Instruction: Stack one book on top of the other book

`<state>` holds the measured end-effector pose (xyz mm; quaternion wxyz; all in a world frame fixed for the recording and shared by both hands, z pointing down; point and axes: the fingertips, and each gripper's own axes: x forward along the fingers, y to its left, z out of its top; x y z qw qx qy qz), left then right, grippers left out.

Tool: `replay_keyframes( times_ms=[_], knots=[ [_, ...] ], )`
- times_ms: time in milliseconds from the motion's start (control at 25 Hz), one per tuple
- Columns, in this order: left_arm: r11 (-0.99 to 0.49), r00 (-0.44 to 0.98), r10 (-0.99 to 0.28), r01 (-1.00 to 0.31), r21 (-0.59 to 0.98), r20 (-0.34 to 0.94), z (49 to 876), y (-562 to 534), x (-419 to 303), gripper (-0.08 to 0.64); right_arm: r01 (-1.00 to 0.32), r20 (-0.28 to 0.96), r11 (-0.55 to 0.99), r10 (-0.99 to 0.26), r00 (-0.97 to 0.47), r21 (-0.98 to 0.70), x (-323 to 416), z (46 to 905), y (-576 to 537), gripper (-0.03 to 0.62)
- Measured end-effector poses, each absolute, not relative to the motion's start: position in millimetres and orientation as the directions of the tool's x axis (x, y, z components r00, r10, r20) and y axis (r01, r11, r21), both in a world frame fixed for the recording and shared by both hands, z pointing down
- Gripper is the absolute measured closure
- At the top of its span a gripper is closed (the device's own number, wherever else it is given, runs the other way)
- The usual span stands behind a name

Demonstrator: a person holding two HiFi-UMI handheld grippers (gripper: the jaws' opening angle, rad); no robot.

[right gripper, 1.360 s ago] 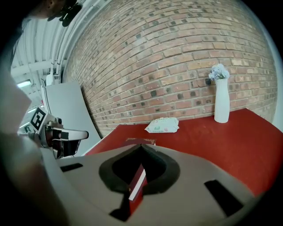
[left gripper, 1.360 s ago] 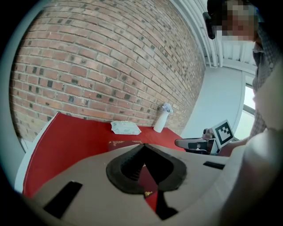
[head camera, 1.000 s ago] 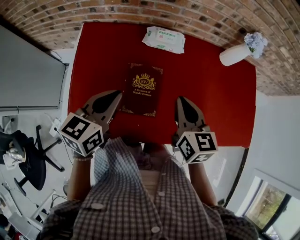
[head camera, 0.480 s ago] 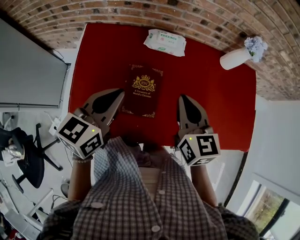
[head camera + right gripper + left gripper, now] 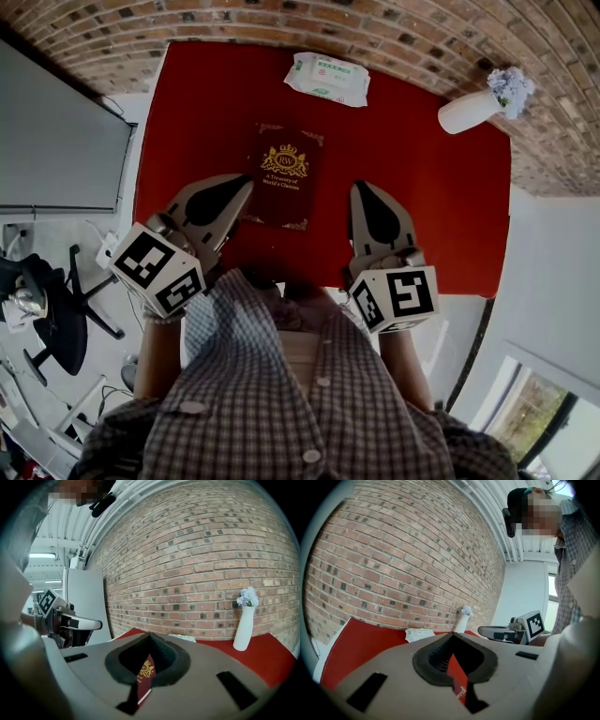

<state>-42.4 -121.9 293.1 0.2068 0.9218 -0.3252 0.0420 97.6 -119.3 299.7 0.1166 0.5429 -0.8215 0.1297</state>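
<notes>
Beside the book's (image 5: 286,178) side edges, left hand-held gripper (image 5: 244,183) and right hand-held gripper (image 5: 363,187) hang clenched, empty.

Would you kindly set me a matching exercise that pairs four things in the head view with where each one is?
Things:
1. maroon book
2. wipes pack
3. white vase
4. left claw

Places:
A. middle of the far edge of the red table
B. far right corner of the table
C. centre of the table, lying flat
D. near side, just left of the book, shut

Pairs: 1-C; 2-A; 3-B; 4-D
</notes>
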Motion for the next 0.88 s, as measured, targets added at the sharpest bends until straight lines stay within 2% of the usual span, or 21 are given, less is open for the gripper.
replay_keyframes(
  times_ms=[240,480,880],
  knots=[
    [-0.713,0.791,-0.573,-0.609,0.348,0.212,291.5,-122.4,-39.1,0.552,-0.919,0.297,0.390,-0.873,-0.387,-0.053,96.9,294.7,-120.1,0.586],
    [-0.724,0.803,-0.560,-0.594,0.351,0.204,290.5,-122.2,-35.2,0.552,-0.921,0.356,0.387,-0.856,-0.375,-0.040,99.1,299.5,-117.4,0.586],
    [-0.725,0.809,-0.548,-0.587,0.361,0.213,293.1,-120.7,-33.8,0.552,-0.916,0.358,0.400,-0.851,-0.383,-0.029,96.3,301.4,-116.2,0.586]
  ],
)
